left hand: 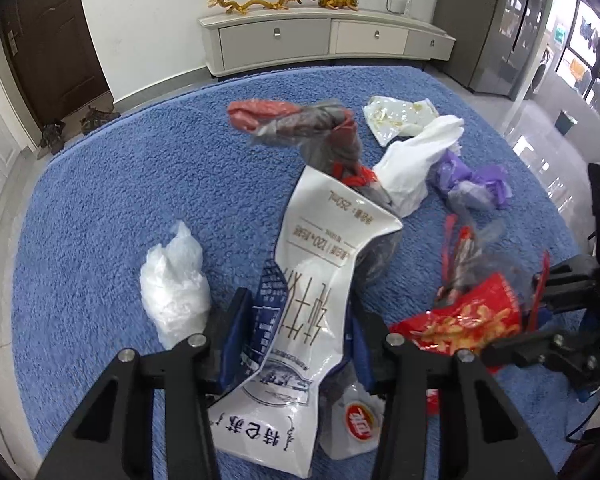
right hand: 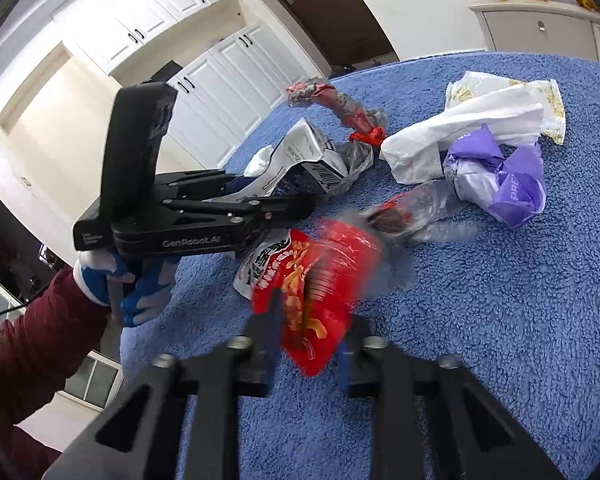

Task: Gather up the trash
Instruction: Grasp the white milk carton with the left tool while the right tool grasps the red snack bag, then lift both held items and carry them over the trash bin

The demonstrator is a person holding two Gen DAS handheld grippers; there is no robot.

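Trash lies scattered on a fluffy blue rug (left hand: 112,200). My left gripper (left hand: 300,312) is shut on a flattened white milk carton (left hand: 316,280) with blue print, which stands up between its fingers. In the right wrist view that left gripper (right hand: 284,188) comes in from the left, held by a gloved hand (right hand: 140,292). My right gripper (right hand: 312,320) is shut on a red snack bag (right hand: 320,280), which is blurred. From the left wrist view the right gripper (left hand: 516,316) shows at the right edge with the red snack bag (left hand: 468,320).
On the rug lie a crumpled white plastic wad (left hand: 176,280), a twisted red and grey bag (left hand: 300,128), a white bag (left hand: 412,164), a purple bag (left hand: 468,184), a yellow-printed wrapper (left hand: 396,114) and a clear wrapper (left hand: 464,252). A low cabinet (left hand: 324,36) stands behind.
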